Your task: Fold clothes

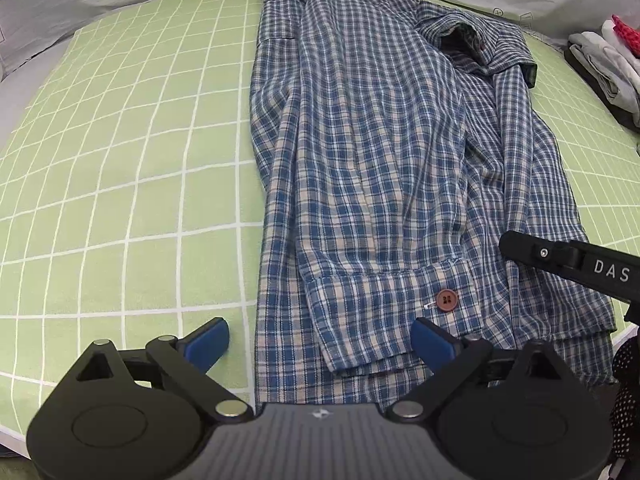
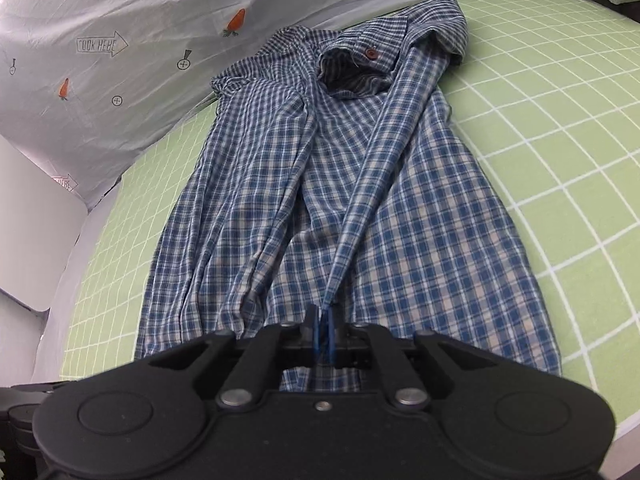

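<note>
A blue and white plaid shirt [image 1: 372, 152] lies lengthwise on a green grid mat [image 1: 120, 168], collar at the far end. Its cuff with a brown button [image 1: 446, 301] lies near my left gripper [image 1: 320, 342], which is open and empty, its blue pads astride the cuff's near edge. In the right wrist view the same shirt [image 2: 420, 216] stretches away. My right gripper [image 2: 325, 332] is shut on a taut fold of the shirt's sleeve or front edge [image 2: 380, 168], lifting it into a ridge. The right gripper's body shows in the left wrist view [image 1: 568, 264].
A pile of grey and red clothes [image 1: 604, 64] lies at the far right of the mat. A grey printed sheet [image 2: 120, 40] surrounds the mat. A white box [image 2: 36, 232] stands at the left.
</note>
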A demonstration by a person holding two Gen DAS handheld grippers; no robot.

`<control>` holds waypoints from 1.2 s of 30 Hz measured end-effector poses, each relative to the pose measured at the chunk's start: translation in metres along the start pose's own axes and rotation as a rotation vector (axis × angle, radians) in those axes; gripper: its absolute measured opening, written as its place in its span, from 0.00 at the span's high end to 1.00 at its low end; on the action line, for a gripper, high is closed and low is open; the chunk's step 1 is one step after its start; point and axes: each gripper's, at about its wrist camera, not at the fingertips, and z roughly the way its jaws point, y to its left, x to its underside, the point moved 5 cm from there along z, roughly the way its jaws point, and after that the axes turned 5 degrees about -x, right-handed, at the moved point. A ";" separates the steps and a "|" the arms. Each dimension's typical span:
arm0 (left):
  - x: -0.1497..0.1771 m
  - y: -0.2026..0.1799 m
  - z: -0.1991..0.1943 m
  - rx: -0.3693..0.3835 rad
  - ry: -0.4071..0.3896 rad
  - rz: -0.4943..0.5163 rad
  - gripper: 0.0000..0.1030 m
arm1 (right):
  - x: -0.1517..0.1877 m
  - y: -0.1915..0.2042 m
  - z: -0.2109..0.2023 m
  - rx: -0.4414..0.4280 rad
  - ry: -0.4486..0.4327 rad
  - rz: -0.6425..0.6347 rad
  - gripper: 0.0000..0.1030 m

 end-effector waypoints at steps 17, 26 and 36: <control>-0.112 -0.027 -0.049 0.003 -0.205 -0.094 0.06 | -0.105 -0.055 -0.036 0.282 -0.128 -0.106 0.02; -0.200 -0.091 -0.013 0.026 -0.251 0.060 0.08 | -0.175 -0.104 0.001 0.354 -0.152 -0.069 0.01; -0.267 -0.171 0.050 0.067 -0.304 0.410 0.16 | -0.232 -0.149 0.049 0.470 -0.155 -0.055 0.01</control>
